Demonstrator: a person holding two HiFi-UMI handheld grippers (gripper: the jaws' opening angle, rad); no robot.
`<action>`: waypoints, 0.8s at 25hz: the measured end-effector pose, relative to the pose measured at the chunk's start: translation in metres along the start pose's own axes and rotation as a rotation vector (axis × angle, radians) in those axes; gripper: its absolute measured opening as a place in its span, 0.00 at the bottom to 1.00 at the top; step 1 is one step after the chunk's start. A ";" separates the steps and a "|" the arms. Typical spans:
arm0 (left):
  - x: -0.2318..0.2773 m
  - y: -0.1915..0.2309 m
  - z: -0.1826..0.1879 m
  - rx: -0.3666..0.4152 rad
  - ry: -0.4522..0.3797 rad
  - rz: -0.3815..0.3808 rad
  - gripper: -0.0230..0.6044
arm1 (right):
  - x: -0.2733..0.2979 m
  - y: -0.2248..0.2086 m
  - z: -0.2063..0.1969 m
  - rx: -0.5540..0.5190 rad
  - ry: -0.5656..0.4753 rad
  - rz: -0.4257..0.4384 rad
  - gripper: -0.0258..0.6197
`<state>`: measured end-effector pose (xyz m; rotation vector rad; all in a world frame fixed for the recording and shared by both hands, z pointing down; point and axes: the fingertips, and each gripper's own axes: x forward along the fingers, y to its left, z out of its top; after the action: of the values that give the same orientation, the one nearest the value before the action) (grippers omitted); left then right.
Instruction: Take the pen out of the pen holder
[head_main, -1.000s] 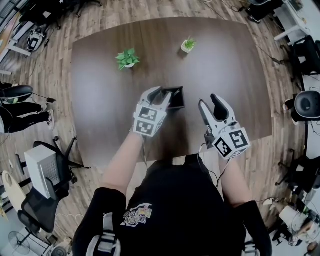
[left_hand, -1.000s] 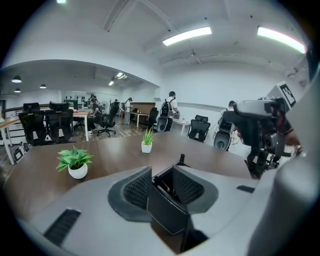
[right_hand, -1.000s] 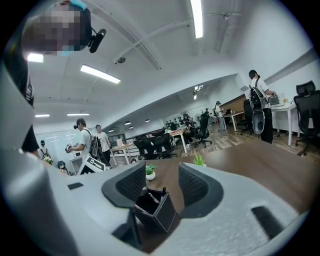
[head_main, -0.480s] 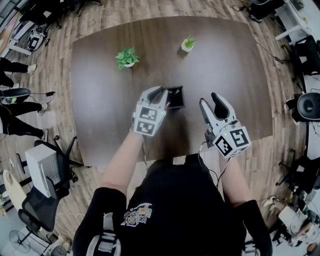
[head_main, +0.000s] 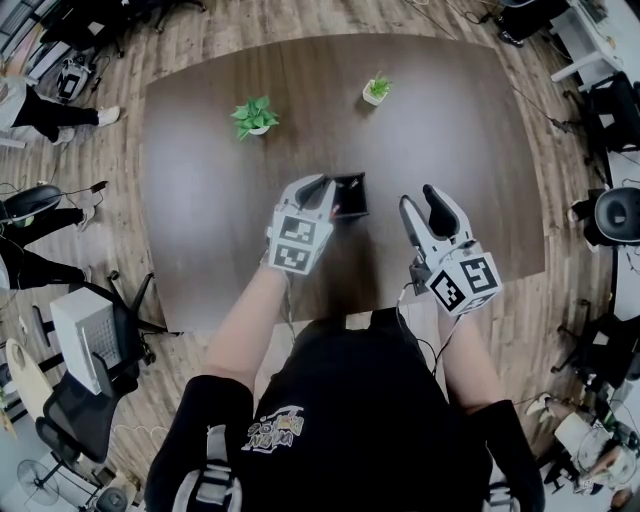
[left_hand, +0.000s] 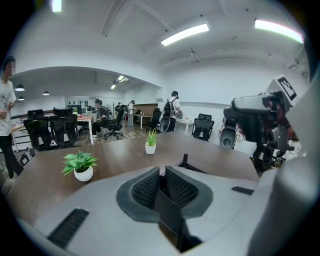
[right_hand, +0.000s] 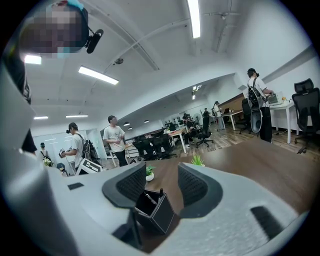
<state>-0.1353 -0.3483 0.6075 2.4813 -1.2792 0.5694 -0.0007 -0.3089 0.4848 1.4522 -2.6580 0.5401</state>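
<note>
Between your left fingers (left_hand: 143, 190), now closing, sits the pen holder's wall (left_hand: 168, 214), seemingly to brace it; your right fingers (right_hand: 131, 183) hover apart, ready for the pen (right_hand: 160, 192).

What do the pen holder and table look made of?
The pen holder looks black and matte, with thin flat walls and sharp edges: plastic or coated metal, can't tell which. The table is dark brown, smooth, softly reflective: wood or wood-look laminate.
</note>
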 end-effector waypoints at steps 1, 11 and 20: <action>-0.001 0.000 0.001 -0.003 -0.004 0.002 0.09 | 0.000 0.001 0.000 0.000 0.001 0.001 0.34; -0.013 -0.005 0.020 -0.016 -0.072 0.016 0.08 | -0.008 0.003 0.002 0.002 -0.012 0.011 0.34; -0.035 -0.011 0.053 -0.037 -0.154 0.012 0.08 | -0.011 0.012 0.012 -0.028 -0.040 0.018 0.19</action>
<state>-0.1336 -0.3395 0.5436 2.5295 -1.3483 0.3598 -0.0029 -0.2985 0.4679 1.4476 -2.7002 0.4791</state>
